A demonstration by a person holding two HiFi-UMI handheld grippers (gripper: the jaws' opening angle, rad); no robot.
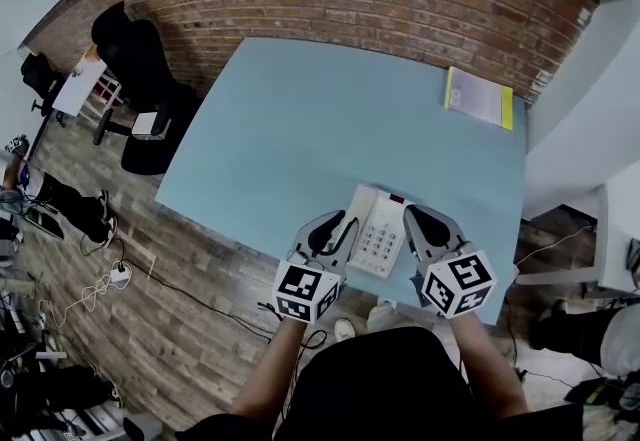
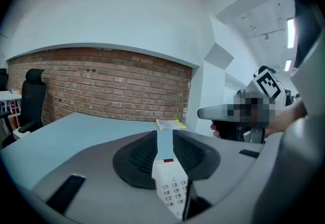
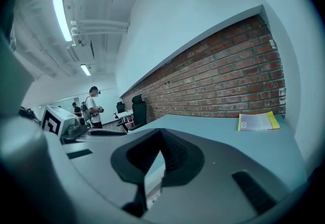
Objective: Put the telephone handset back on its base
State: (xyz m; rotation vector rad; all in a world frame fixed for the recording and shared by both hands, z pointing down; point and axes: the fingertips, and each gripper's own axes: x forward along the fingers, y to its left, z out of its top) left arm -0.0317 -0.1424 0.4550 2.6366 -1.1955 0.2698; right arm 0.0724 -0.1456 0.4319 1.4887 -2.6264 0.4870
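Over the telephone (image 1: 382, 234) at the table's (image 1: 300, 109) near edge, left gripper (image 1: 338, 227) gapes empty, right gripper (image 1: 420, 224) is pinched empty; lift clear gently.

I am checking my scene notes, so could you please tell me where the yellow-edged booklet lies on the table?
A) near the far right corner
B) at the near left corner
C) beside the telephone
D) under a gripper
A: the head view shows the booklet near the far right corner of the table, well apart from the telephone at the near edge.
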